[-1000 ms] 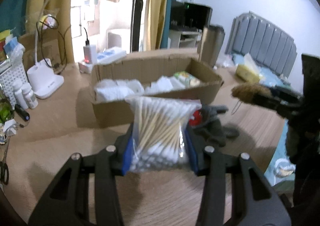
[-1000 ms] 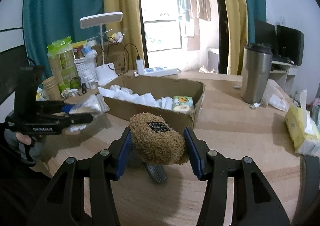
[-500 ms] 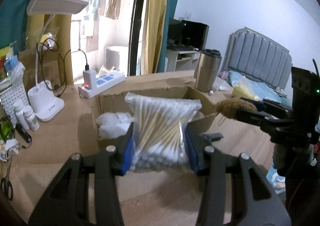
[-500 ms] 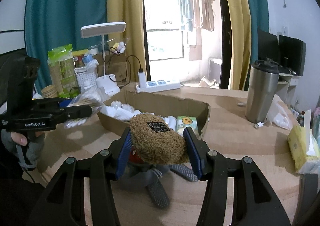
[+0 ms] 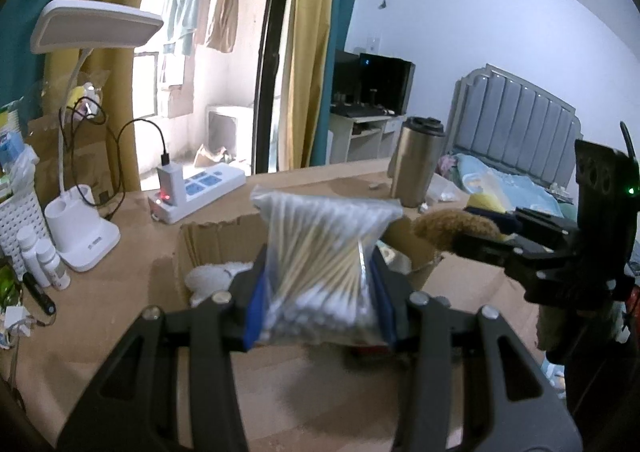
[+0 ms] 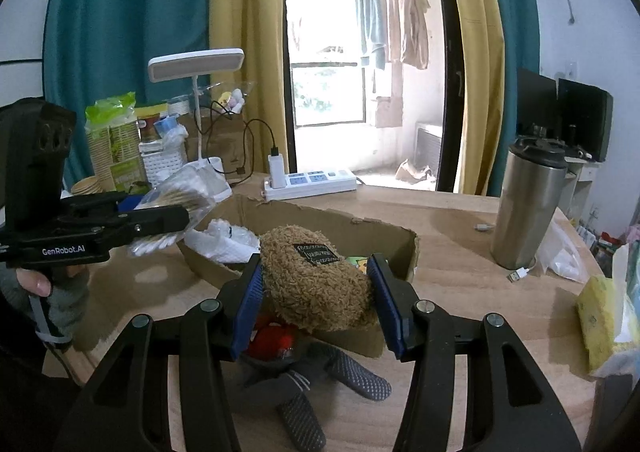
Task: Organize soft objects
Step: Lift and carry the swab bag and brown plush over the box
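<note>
Nearest us, the left hand-held gripper [image 5: 318,302] was clamped on the swab bag [image 5: 322,268], the right hand-held gripper [image 6: 316,302] on the plush [image 6: 316,284]. Over the last second we had lifted both off the worktop [image 6: 460,292] and carried them toward the box [image 6: 384,230], so both now hung at its near edge; we judged the drop-in came next. The bag stood upright, its sticks running away from us, cotton ends nearest. The plush lay crosswise between the pads, label up. Beyond, tissues already lay in the box.
</note>
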Demonstrator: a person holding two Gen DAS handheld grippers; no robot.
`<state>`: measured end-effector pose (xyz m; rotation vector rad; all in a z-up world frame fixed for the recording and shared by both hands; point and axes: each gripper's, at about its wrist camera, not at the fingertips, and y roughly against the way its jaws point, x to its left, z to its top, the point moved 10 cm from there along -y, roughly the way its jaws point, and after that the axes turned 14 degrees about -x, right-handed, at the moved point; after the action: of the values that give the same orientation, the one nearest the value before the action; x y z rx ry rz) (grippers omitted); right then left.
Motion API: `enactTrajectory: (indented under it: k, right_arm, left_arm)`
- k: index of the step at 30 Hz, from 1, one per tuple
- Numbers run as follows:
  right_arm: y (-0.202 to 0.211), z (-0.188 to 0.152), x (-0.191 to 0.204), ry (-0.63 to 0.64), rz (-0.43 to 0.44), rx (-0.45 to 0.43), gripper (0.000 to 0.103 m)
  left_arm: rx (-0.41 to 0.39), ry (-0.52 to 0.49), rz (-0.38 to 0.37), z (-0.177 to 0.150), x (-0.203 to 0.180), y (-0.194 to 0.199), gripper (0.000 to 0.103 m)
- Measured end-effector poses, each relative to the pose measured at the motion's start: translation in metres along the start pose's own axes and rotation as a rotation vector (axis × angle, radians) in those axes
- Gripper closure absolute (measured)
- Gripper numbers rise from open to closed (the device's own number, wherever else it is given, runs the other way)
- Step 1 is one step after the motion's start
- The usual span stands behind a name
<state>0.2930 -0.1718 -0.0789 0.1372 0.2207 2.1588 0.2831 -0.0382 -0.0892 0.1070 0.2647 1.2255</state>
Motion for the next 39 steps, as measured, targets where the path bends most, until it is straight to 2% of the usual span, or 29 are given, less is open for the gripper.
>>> enactTrajectory:
  k: [15,30,34,39]
  right_arm:
    - [-0.022,-0.005,-0.007,-0.001,0.0,0.029,0.048]
    - [-0.045,-0.016,-0.018,-0.025,-0.017,0.069,0.048]
    - [-0.051,-0.02,-0.016,-0.023,-0.007,0.081,0.048]
    - [-0.055,-0.024,-0.016,-0.025,0.0,0.094,0.048]
  left_arm:
    - [0.053,0.003,-0.027,-0.011,-0.003,-0.032,0.057]
    - [0.122,0.056,0.006,-0.028,0.007,-0.068,0.057]
    - [0.159,0.043,0.004,-0.037,0.002,-0.077,0.057]
    - [0.158,0.048,0.005,-0.04,0.002,-0.08,0.057]
